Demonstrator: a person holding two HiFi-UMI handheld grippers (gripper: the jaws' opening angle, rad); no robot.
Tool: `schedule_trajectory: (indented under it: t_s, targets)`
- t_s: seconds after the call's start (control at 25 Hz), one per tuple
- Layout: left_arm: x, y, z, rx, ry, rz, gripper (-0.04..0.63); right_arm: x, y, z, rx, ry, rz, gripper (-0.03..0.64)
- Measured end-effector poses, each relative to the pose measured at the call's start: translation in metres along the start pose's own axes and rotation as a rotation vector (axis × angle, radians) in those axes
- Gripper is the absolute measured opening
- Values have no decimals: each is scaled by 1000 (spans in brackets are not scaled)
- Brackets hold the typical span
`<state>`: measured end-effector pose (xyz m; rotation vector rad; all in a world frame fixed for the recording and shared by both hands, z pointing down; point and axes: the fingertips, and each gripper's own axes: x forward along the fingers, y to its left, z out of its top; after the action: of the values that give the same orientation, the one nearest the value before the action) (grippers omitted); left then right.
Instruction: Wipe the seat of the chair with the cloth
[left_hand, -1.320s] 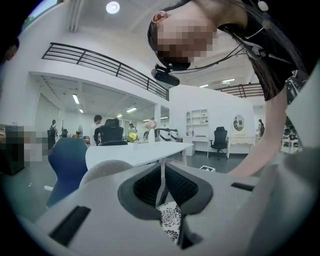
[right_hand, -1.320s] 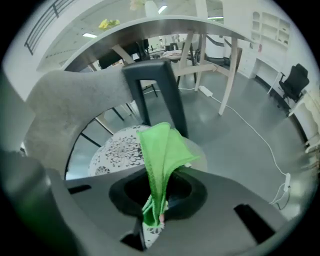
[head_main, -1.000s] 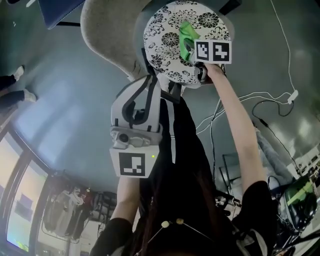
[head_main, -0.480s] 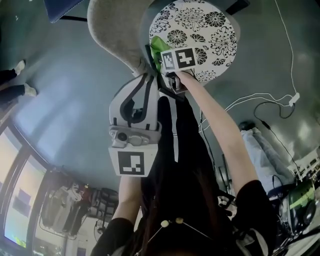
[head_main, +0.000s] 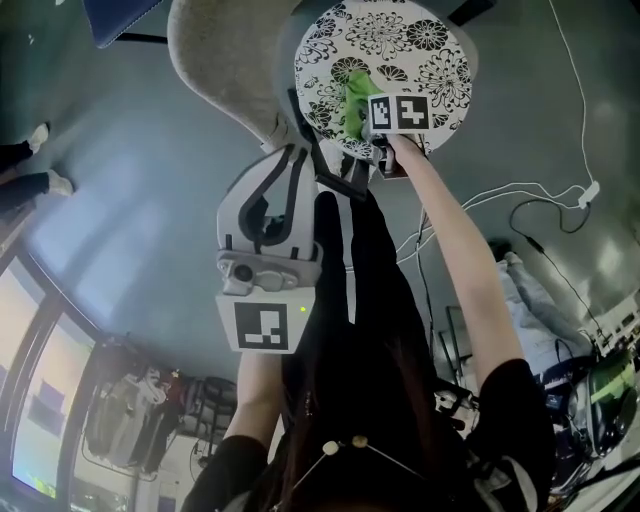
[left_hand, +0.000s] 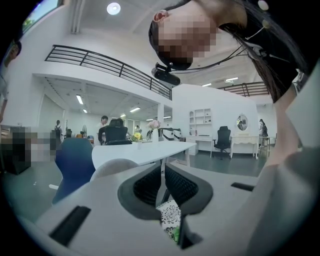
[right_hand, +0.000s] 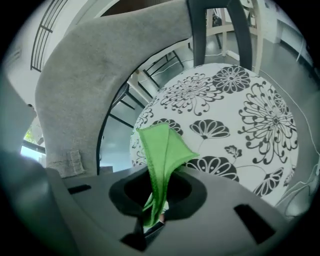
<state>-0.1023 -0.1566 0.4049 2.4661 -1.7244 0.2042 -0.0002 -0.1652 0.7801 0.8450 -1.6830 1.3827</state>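
"What is lying around, seen from the head view?"

"White cables (head_main: 520, 195) are trailing over the floor beside the chair, and her right arm is covering the floral seat's (head_main: 430, 45) near rim. The right gripper (head_main: 378, 132) is holding the green cloth (head_main: 352, 100) on that seat, near the grey backrest (head_main: 215, 50). The left gripper (head_main: 300, 165) is hovering just off the rim."

"And the left gripper view?"

"A white table (left_hand: 145, 150) and a blue chair (left_hand: 72, 160) are standing beyond. Only a sliver of seat is showing. The jaws are standing narrowly apart, gripping nothing."

"The right gripper view?"

"The jaws are pinching the cloth. Its free end is sticking up over the seat, and its lower end is disappearing between them."
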Motion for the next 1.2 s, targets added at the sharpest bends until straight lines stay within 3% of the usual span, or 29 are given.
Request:
schedule_trajectory:
  t_s: [0.68,1.04,1.2]
  targets:
    - [14,-17,4,10,-7,-56,28,-65,-132,-15,111,-37,-196,48]
    - [15,-25,6,16,-13,-77,28,-112,-210,-41,275,-84,-321,48]
    - [17,-29,12,26,-16,-93,28,-140,-221,-44,303,-134,-368,48]
